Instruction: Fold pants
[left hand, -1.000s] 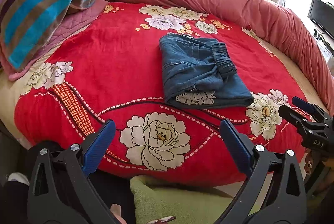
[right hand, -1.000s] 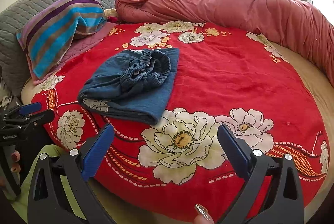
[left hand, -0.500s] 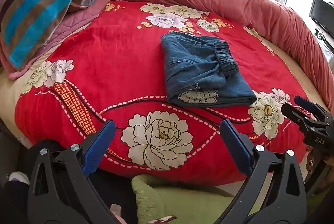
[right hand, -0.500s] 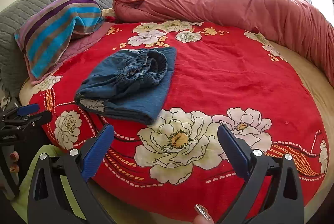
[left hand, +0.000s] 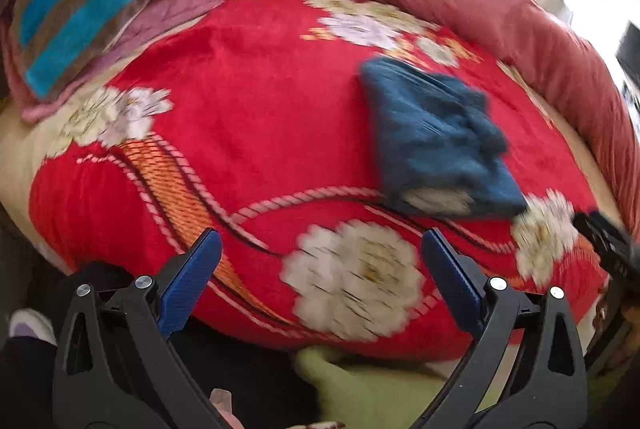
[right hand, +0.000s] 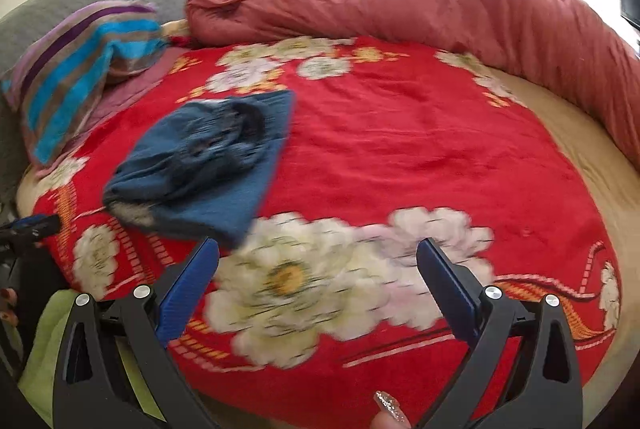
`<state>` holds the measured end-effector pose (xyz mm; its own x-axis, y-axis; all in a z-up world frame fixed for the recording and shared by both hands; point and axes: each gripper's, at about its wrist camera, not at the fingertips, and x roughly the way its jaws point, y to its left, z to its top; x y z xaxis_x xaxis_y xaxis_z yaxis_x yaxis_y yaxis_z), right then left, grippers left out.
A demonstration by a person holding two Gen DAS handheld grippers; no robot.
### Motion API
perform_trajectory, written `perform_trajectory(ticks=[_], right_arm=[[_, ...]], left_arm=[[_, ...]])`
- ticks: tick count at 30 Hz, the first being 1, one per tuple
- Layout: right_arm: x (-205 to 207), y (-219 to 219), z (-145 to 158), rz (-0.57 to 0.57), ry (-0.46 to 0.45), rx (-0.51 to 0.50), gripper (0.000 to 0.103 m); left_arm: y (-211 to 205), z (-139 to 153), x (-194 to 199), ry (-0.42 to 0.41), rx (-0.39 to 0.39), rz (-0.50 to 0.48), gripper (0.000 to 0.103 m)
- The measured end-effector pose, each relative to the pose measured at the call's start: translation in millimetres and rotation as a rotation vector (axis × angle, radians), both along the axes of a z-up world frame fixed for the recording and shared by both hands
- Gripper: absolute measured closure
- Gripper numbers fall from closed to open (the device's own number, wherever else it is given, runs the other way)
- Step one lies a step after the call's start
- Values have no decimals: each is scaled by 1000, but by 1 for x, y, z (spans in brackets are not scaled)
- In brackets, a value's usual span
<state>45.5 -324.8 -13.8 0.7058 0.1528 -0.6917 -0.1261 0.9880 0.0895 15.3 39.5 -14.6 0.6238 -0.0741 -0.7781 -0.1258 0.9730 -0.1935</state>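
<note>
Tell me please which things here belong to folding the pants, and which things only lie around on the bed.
Belong to the job:
- blue pants, lying folded on the red flowered blanket
- left gripper, open
- right gripper, open

Only lying about:
- striped pillow
- rolled pink quilt
- green cloth below the bed edge

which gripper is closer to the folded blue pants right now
Right, narrowly. The pants lie just beyond the right gripper, ahead-left; from the left gripper they sit farther ahead-right. Both open, neither touching.
</note>
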Motion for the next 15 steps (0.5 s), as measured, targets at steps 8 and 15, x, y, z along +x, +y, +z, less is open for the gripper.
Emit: perform_trajectory(ticks=[8, 15], right_arm=[[60, -132, -6, -342, 10, -140, 5], [119, -255, -20, -611, 109, -141, 5]], left_arm=[[142, -11, 92, 54, 162, 316, 10], [232, -52, 161, 152, 110, 505, 10]])
